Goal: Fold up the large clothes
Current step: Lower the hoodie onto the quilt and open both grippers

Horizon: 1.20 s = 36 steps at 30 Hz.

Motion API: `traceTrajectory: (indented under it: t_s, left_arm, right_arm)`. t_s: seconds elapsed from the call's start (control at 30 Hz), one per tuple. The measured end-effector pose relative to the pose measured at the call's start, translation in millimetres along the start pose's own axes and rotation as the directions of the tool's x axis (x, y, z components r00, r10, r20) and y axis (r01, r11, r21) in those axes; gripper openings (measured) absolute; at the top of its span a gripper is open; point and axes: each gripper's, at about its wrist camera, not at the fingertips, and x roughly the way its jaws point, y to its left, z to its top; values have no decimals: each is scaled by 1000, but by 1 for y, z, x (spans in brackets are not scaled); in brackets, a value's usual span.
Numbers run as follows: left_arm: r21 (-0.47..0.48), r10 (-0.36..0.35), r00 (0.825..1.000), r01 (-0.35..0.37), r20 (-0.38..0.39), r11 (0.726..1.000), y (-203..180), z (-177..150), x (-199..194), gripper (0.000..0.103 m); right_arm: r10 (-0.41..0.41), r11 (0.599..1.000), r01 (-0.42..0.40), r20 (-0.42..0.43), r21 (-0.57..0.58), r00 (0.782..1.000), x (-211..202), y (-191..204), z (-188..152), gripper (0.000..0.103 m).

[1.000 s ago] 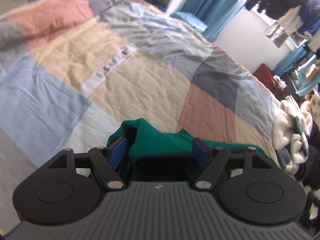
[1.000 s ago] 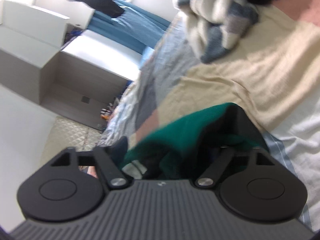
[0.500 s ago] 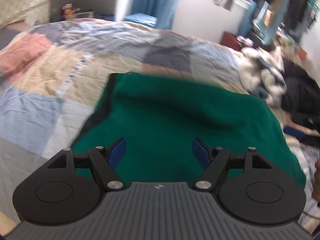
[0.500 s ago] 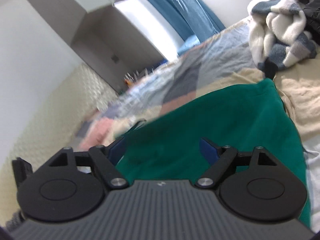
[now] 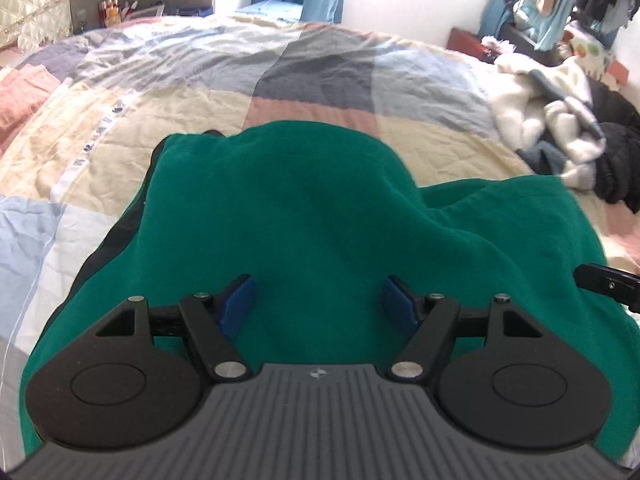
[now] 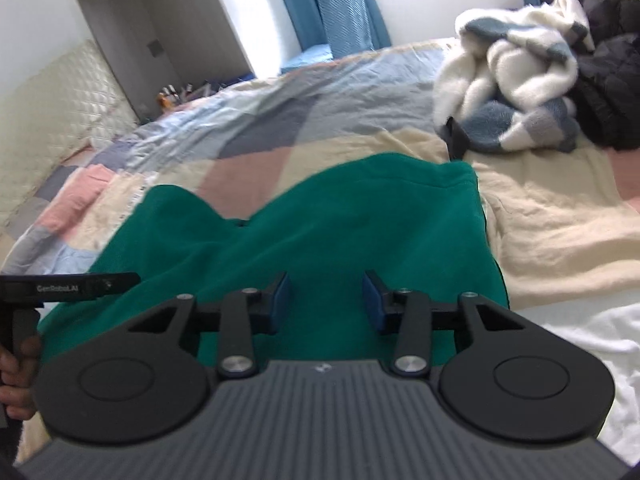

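Green garment now spread on the bed's patchwork quilt, where a second ago it hung bunched between both sets of fingers.

From the left: the left gripper hovers over the cloth with fingers wide, gripping nothing; the right gripper has its fingers closing, nothing pinched between them. Bare quilt lies open left of and beyond the garment's edges; a white-and-blue fleece pile and dark clothes crowd the far right.

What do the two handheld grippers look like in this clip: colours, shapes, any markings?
The left gripper and the right gripper match: black linkage arms with silver pivot pins, round black side discs, a ribbed grey body with a small logo, and blue finger pads.
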Motion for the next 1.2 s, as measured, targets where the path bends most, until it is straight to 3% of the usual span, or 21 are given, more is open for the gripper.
traceTrajectory:
  t_s: [0.23, 0.57, 0.8, 1.2]
  left_arm:
    - [8, 38, 999, -38, -38, 999, 3, 8, 26, 75]
    - [5, 54, 999, -54, 8, 999, 1, -1, 10, 75]
    - [-2, 61, 996, -61, 67, 998, -1, -18, -37, 75]
    - [41, 11, 979, -19, 204, 999, -33, -71, -121, 75]
  right_arm:
    - [16, 976, -11, -21, 219, 1000, 39, -31, -11, 41]
    - [-15, 982, 14, 1, 188, 1000, 23, -24, -7, 43]
    - [-39, 996, 30, 114, 80, 993, -17, -3, -2, 44]
    - [-12, 997, -4, 209, 76, 978, -86, 18, -31, 44]
